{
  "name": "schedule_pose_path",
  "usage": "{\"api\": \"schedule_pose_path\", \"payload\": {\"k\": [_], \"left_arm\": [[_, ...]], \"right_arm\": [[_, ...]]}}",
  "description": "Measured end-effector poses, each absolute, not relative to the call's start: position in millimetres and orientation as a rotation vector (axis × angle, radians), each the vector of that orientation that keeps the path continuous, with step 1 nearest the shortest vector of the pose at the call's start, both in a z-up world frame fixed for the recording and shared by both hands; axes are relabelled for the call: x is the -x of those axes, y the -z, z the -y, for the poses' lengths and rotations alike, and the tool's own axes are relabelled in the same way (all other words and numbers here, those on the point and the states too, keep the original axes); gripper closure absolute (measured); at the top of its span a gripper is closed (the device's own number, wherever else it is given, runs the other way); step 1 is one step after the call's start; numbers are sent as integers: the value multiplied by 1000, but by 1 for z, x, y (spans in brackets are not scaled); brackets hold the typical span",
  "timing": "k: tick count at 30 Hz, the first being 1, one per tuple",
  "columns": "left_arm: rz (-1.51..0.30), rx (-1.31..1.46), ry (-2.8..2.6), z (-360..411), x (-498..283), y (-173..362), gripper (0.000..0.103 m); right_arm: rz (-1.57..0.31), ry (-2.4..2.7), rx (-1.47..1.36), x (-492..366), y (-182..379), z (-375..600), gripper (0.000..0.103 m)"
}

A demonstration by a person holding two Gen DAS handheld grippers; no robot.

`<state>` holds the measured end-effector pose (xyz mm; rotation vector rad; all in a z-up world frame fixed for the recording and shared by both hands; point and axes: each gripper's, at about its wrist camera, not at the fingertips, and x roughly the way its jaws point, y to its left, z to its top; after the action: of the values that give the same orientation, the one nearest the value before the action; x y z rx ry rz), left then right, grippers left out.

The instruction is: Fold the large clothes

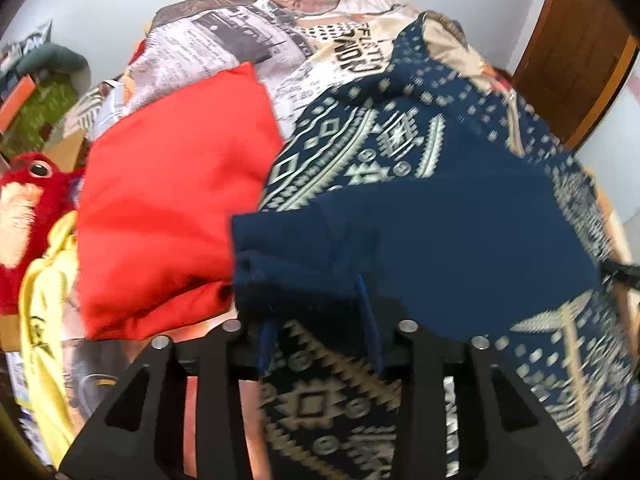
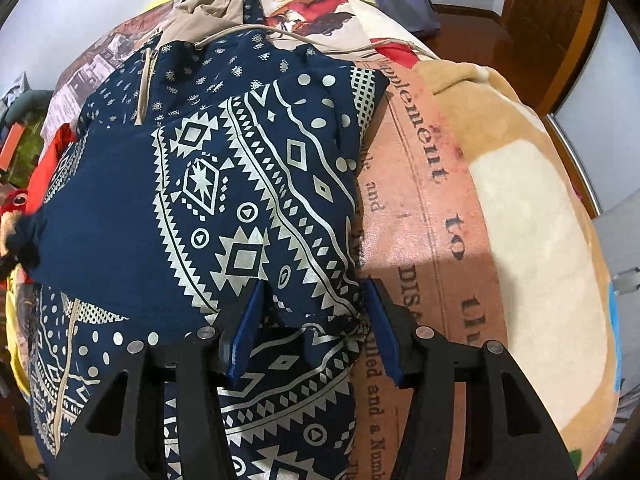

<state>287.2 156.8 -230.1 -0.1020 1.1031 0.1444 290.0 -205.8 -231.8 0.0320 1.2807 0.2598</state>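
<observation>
A navy hoodie with a cream tribal print [image 2: 224, 184] lies on the bed with a sleeve folded across its body; it fills the right half of the left wrist view [image 1: 460, 216]. My left gripper [image 1: 320, 336] is at the plain navy sleeve cuff; cloth drapes over its blue fingers [image 1: 370, 320] and hides how wide they stand. My right gripper [image 2: 316, 320] is open, its blue fingers [image 2: 246, 328] straddling the folded edge of the printed cloth without pinching it.
A newspaper-print bed cover [image 2: 420, 208] lies under everything. A red garment [image 1: 172, 200] lies left of the hoodie, with a yellow garment [image 1: 44, 320] and a red plush toy [image 1: 24, 200] further left. A tan blanket [image 2: 532, 208] is on the right. A wooden door [image 1: 572, 52] stands behind.
</observation>
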Motion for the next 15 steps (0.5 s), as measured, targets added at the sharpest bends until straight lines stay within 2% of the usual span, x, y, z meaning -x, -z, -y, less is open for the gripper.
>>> {"api": "schedule_pose_path", "payload": {"k": [4,11,15], "left_arm": [[-1118,42,-166,-162,-276,229,48],[-1035,-82,-176,-154,-262,184,47],[-950,-119,-151,-140,-271,149,42]], "right_arm": [[-1279,-243,-11,-291,230,204,54],[-1184,-218,19,-288,187,206,54],[-1092,-229,-4,-292,150,208,54]]}}
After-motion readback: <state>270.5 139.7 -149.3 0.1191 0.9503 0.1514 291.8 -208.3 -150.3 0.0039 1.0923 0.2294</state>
